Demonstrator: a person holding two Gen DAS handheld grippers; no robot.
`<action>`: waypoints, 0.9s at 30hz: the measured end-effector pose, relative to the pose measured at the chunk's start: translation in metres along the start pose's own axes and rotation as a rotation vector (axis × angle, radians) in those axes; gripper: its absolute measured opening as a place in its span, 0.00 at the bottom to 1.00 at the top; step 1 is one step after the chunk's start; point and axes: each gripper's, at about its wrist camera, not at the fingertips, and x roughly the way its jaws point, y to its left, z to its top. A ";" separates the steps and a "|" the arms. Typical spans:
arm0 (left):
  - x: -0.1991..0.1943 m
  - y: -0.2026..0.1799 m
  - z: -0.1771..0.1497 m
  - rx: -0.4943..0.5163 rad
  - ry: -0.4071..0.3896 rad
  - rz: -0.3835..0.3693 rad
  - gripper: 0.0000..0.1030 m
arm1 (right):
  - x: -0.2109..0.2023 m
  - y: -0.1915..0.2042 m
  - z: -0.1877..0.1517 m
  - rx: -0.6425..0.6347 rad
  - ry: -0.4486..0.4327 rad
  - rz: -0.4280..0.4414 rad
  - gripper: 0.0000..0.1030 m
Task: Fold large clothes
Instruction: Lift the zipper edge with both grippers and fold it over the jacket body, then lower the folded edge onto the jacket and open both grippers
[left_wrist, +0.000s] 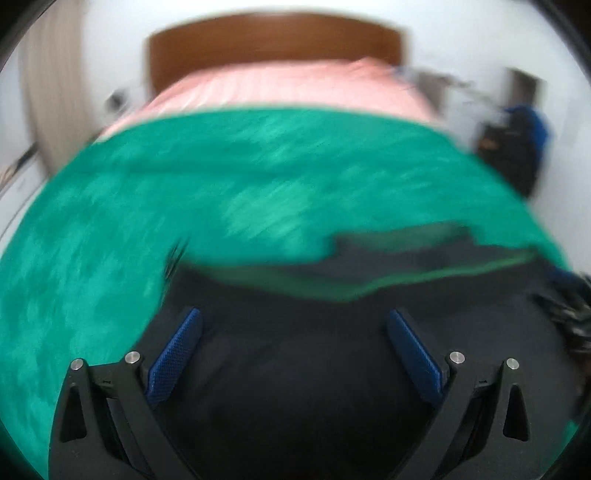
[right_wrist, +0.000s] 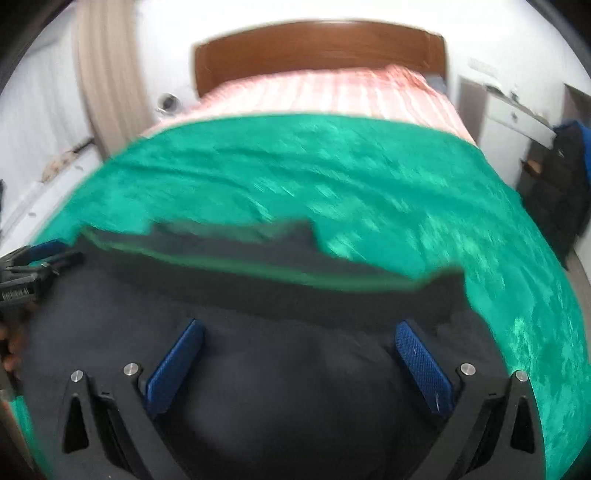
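The dark navy, soft cloth garment (right_wrist: 258, 354) lies spread on the near part of the green velvety bed cover (right_wrist: 369, 177), with a folded band along its far edge; it looks light and limp, likely to sag and crease, so I would pinch it at an edge or corner rather than mid-panel. One garment, one green cover and one pink striped sheet (right_wrist: 332, 92) show, and two grippers: the left gripper (left_wrist: 294, 328) and right gripper (right_wrist: 299, 339) both hover over the cloth, jaws wide apart, clamping nothing.
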 end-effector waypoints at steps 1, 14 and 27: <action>0.013 0.020 -0.008 -0.079 0.009 -0.055 0.96 | 0.006 -0.006 -0.001 0.052 -0.012 0.055 1.00; 0.031 0.040 -0.032 -0.139 -0.104 -0.151 0.97 | 0.027 -0.025 -0.028 0.173 -0.192 0.226 1.00; 0.040 0.030 -0.034 -0.106 -0.094 -0.098 0.98 | 0.035 -0.028 -0.027 0.183 -0.180 0.229 1.00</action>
